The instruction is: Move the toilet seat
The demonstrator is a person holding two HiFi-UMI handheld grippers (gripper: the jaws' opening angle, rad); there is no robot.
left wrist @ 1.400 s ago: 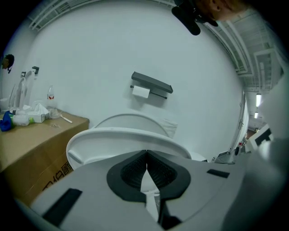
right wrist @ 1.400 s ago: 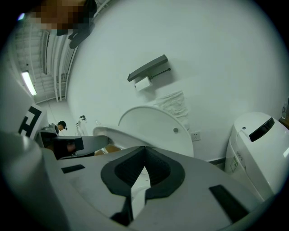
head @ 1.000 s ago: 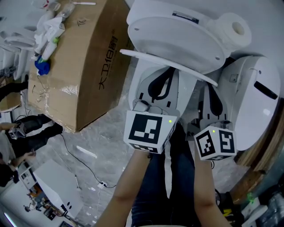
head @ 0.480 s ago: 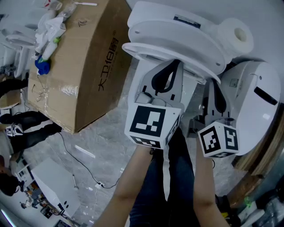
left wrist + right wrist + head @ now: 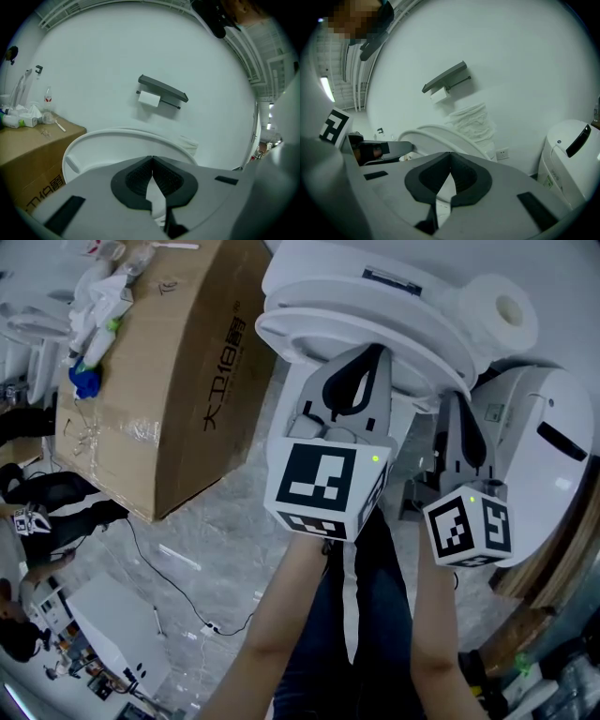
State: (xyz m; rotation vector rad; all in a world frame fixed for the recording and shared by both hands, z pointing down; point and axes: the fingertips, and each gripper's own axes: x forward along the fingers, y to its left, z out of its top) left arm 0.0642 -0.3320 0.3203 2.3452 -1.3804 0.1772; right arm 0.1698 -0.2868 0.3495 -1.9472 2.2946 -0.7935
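Tipped further back than a second ago, the toilet seat (image 5: 319,341) now stands almost against the raised lid (image 5: 412,320), and both grippers have followed it forward. The left gripper (image 5: 375,352) and the right gripper (image 5: 452,401) point side by side at the seat's underside. Each has its jaws pressed together with nothing between them. From the left gripper the seat (image 5: 117,140) curves just ahead of the tips, as it does from the right gripper (image 5: 440,136); actual contact cannot be made out. A cardboard box (image 5: 169,381) stands left of the left gripper, and a white bin (image 5: 544,446) stands right of the right gripper.
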